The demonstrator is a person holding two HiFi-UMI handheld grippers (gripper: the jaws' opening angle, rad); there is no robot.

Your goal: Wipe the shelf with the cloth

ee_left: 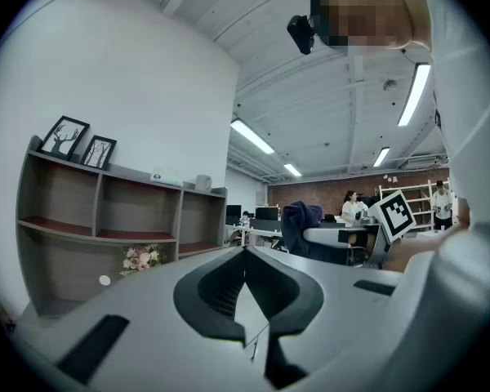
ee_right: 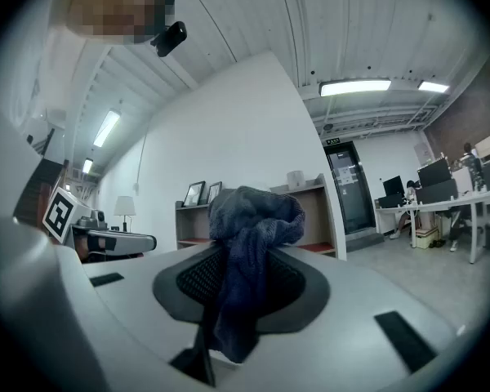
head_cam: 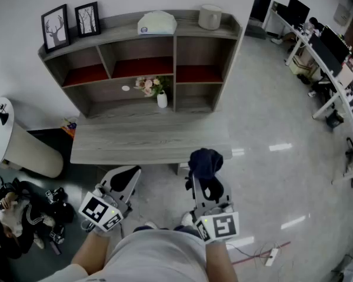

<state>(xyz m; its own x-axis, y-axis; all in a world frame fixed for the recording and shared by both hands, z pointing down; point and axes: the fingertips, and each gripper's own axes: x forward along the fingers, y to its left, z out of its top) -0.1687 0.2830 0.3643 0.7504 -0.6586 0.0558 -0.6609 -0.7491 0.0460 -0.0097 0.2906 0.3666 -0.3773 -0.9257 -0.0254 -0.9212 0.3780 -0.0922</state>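
The grey wooden shelf (head_cam: 106, 31) stands against the wall ahead of me, with red boards in its upper compartments; it also shows in the left gripper view (ee_left: 98, 235) and the right gripper view (ee_right: 310, 219). A dark blue cloth (head_cam: 205, 163) (ee_right: 249, 243) is bunched up between the jaws of my right gripper (head_cam: 205, 178) (ee_right: 243, 256), which is shut on it and held level, short of the desk's front edge. My left gripper (head_cam: 122, 180) (ee_left: 245, 256) is beside it, shut with nothing in it.
Two framed pictures (head_cam: 55, 27), a white box (head_cam: 157, 23) and a white cylinder (head_cam: 210, 16) stand on the shelf's top. A flower vase (head_cam: 161, 98) sits in a lower compartment. A grey desk board (head_cam: 147, 140) lies before the shelf. Bags (head_cam: 17, 216) lie on the floor at left.
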